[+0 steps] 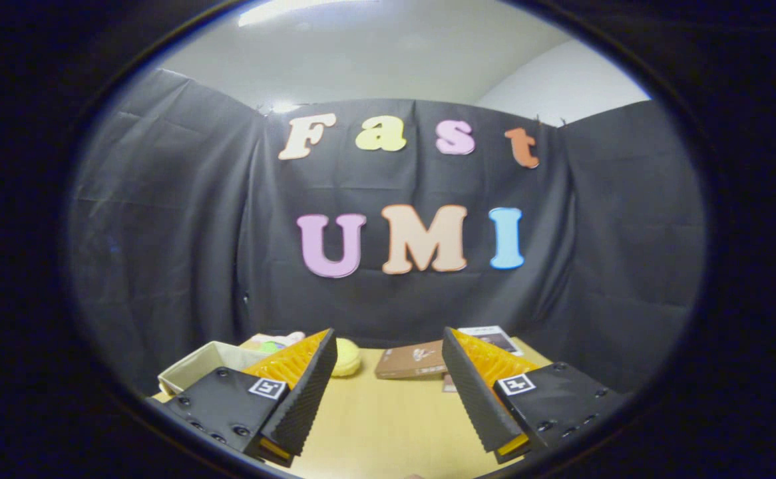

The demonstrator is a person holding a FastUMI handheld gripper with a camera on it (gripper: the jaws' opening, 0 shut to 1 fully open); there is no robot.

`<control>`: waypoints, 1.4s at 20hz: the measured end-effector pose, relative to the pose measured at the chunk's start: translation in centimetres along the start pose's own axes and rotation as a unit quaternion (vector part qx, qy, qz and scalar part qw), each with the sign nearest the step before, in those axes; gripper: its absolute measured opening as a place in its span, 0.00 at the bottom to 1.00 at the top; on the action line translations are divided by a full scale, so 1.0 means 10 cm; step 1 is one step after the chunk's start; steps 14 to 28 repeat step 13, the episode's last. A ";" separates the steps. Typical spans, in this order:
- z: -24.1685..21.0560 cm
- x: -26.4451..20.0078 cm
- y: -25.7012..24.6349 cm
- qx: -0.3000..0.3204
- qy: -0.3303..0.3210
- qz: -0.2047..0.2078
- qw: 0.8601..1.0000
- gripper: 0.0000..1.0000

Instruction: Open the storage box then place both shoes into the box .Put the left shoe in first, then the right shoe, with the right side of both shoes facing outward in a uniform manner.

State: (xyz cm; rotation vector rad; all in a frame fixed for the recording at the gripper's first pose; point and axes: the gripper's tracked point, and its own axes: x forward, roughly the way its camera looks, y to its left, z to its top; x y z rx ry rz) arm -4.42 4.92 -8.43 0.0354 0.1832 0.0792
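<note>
1. The gripper [388,349] hangs released over the wooden table [388,419], fingers spread wide with nothing between them.
2. A brown box [409,362] lies flat and closed, far beyond the fingertips, slightly right.
3. A yellow ball [347,357] sits left of it; a beige bin [195,369] is far left.

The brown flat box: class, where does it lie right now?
The brown flat box lies on the wooden table, beyond the open gripper, right of the yellow round object.
</note>
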 end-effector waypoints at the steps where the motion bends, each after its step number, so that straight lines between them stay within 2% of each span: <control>1: 0.05 -0.07 -0.13 0.001 -0.009 -0.010 1.000 0.99; 11: 0.11 -0.27 -0.80 0.012 -0.033 -0.066 0.997 0.99; 28: 0.15 -0.28 -0.83 0.011 -0.044 -0.068 0.997 0.99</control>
